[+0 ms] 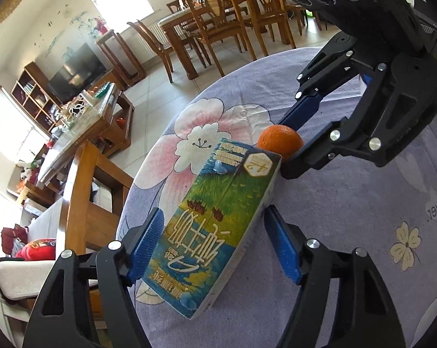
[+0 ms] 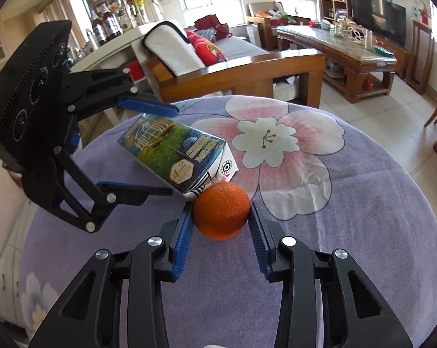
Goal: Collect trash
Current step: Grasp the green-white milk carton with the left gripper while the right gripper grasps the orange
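Note:
A blue-green milk carton (image 1: 215, 217) lies flat on the round table (image 1: 348, 217) under a purple flowered cloth. My left gripper (image 1: 215, 211) straddles the carton's lower half, and its blue pads (image 1: 148, 243) rest against both long sides. Touching the carton's far end is an orange (image 1: 280, 140). In the right wrist view the orange (image 2: 221, 211) sits between the pads of my right gripper (image 2: 220, 206), and both pads touch it. That view also has the carton (image 2: 172, 150) to the left, with the left gripper (image 2: 173, 150) closed over it from the left.
The table (image 2: 363, 232) ends in a curved edge just past the carton. Beyond it stand a wooden sofa (image 2: 247, 69), a coffee table (image 2: 348, 55) and a TV (image 2: 377, 20). A dining table with chairs (image 1: 218, 20) is farther off across the tiled floor.

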A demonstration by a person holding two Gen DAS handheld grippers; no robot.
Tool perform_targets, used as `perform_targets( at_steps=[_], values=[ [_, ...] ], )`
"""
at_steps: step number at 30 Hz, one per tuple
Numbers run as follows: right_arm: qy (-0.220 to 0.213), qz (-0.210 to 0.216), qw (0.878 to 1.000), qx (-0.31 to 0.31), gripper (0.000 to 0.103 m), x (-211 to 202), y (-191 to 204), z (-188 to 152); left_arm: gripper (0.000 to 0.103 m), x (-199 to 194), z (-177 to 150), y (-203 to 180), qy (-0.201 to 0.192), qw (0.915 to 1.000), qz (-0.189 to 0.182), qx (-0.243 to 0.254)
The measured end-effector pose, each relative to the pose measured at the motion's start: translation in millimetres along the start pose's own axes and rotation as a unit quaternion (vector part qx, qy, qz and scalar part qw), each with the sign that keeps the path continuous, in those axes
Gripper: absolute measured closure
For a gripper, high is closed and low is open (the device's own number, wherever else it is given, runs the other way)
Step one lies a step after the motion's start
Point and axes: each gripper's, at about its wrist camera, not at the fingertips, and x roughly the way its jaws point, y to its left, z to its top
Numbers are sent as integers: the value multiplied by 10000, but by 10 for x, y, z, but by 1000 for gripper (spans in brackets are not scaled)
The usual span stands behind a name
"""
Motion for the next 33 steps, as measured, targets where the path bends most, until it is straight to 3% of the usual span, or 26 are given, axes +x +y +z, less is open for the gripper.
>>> perform_targets(
  at_steps=[10,15,17,21,25,33],
  values=[
    [-528,81,9974,474,67,-548,155,-216,46,-107,-11,-105,180,9967,317,-728],
    [-918,127,9934,679,67,-1071,348,-546,49,22,48,-94,358,9918,387,-1161],
    [-1038,135,9918,730,67,-1280,416,-713,53,11,43,-17,325,9859,313,-1611],
    [-1236,167,9887,835,67,-1653,511,-1052,56,-143,56,-63,100,9775,293,-2086],
    [-1493,191,9824,1107,67,-2002,522,-1383,56,-378,158,-270,-149,9773,447,-2064],
    [-2085,83,9631,1700,67,-2711,333,-2128,56,-971,590,-993,-1105,9691,171,-2197]
  ],
)
